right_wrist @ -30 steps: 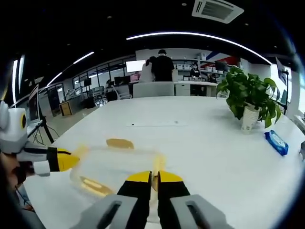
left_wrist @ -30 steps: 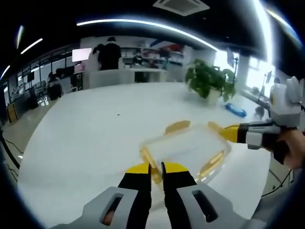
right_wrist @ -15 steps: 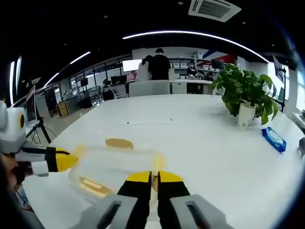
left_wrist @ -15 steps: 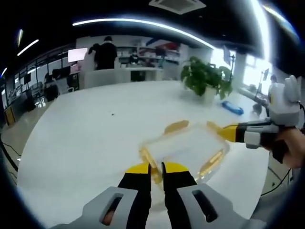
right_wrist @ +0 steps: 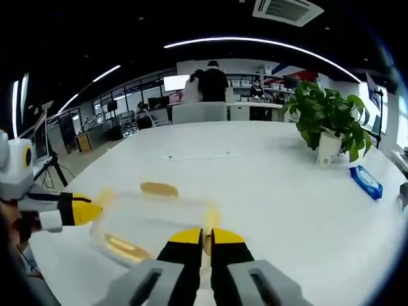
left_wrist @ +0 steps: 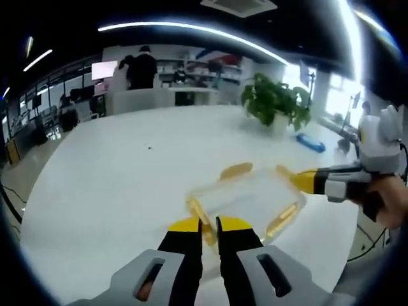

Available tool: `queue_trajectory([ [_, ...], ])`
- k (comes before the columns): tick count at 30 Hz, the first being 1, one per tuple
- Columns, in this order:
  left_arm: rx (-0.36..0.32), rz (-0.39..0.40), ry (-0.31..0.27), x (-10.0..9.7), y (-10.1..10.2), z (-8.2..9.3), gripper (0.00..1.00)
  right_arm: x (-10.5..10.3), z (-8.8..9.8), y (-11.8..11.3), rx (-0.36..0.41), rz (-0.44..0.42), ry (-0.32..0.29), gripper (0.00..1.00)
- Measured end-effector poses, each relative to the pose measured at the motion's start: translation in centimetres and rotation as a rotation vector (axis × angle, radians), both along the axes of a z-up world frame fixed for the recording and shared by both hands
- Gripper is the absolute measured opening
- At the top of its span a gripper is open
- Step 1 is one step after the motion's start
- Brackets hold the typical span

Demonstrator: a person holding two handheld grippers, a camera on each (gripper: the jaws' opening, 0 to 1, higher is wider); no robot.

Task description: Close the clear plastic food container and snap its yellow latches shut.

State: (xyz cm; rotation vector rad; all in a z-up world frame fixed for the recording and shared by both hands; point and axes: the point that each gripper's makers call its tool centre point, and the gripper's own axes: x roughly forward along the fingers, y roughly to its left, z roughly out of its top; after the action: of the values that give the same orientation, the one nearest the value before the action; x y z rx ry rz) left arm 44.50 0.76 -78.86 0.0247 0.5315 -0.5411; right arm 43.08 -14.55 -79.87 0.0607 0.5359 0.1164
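Note:
A clear plastic container [left_wrist: 245, 196] with its lid on lies on the white table [left_wrist: 108, 172]. Yellow latches stick out from its sides: one at the far side [left_wrist: 236, 170] and one on the near right side [left_wrist: 283, 220]. My left gripper [left_wrist: 209, 224] is shut on the latch at the container's near end. The right gripper [left_wrist: 305, 180] comes in from the right, pinching the opposite end latch. In the right gripper view, my right gripper [right_wrist: 207, 236] is shut on a yellow latch [right_wrist: 211, 218] of the container [right_wrist: 153, 213]. The left gripper [right_wrist: 86, 211] sits at the far end.
A potted plant [right_wrist: 331, 127] and a blue pack [right_wrist: 365, 182] stand at the table's far right, also seen as the plant [left_wrist: 275, 105] and pack [left_wrist: 311, 143]. People stand at a counter [left_wrist: 141, 70] beyond the table. A hand [left_wrist: 389, 204] holds the right gripper.
Both views have shifted only slightly. The two grippers keep their hold on the end latches and the container has hardly moved.

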Motion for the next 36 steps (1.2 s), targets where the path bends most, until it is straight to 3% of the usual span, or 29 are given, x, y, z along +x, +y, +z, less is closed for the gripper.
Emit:
queue_trajectory([
  [6,0.019,0.007,0.008,-0.2,0.2,-1.0,0.06,0.1,-0.3,0.2,0.002,0.006,0.004,0.00],
  [18,0.015,0.027,0.004,-0.5,0.3,-1.0,0.05,0.0,-0.5,0.2,0.002,0.006,-0.014,0.00],
  [21,0.013,0.044,0.000,-0.4,0.3,-1.2,0.04,-0.1,-0.5,0.1,0.038,-0.009,-0.027,0.00],
  [26,0.032,0.048,0.001,-0.5,0.4,-1.4,0.03,-0.2,-0.5,0.2,0.010,0.006,-0.027,0.00],
  [36,0.022,0.061,0.016,-0.4,0.4,-1.5,0.03,-0.4,-0.8,-0.4,0.084,-0.026,-0.016,0.00],
])
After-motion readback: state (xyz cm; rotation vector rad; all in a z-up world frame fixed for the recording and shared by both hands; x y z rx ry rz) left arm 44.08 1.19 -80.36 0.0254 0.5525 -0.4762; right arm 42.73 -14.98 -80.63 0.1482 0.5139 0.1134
